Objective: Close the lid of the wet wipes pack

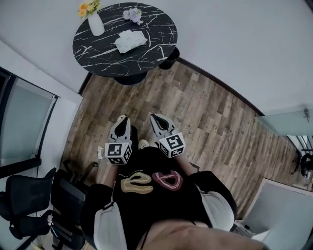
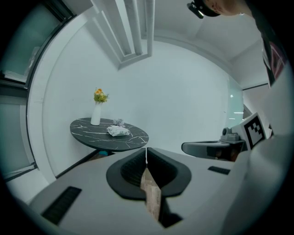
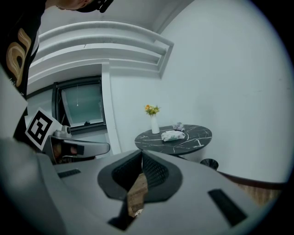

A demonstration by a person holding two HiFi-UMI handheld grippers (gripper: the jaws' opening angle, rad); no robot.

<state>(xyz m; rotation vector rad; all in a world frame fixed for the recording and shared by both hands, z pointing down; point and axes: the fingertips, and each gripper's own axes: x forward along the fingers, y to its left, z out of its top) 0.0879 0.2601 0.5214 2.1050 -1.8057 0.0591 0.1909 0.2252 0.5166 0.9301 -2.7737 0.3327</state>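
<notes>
Wet wipes pack [image 1: 130,40] on table [image 1: 159,34] — well beyond left tool [image 1: 123,118], right tool [image 1: 156,116].

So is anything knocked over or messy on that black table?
Nothing stands out. The vase stands upright near the edge of the table, the wet wipes pack lies flat near the middle, and a small bunch of flowers lies near it. Nothing looks spilled. The pack's lid is too far away to judge.

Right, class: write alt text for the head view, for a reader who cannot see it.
A person standing on a wooden floor points the shut left claw and right claw at a round black table some way off. On it sit a wipes pack and a vase of flowers.
</notes>
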